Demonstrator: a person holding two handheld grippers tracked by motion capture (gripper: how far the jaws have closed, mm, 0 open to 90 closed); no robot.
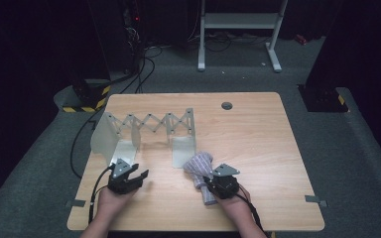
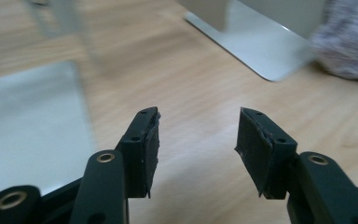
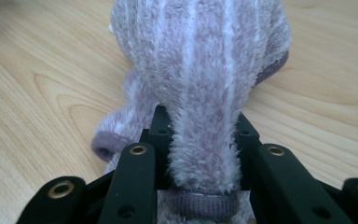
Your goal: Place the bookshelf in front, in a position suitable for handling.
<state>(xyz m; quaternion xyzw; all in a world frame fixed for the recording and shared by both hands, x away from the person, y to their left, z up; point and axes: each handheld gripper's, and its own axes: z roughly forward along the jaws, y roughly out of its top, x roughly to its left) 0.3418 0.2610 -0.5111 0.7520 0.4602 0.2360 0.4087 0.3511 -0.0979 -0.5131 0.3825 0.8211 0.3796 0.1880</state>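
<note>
Both forearms enter from the near edge, each hand wrapped around a claw body. Left claw (image 1: 138,177) held low, pointing forward and to the right, jaws spread with bare pads (image 2: 151,149). Right claw (image 1: 209,184) angled forward-left, jaws pinched on the fuzzy striped sock (image 3: 200,84).

Fluffy striped cloth sock (image 3: 200,70), matt wood-grain table (image 1: 258,134), seemingly brushed-metal rack (image 1: 149,131).
</note>
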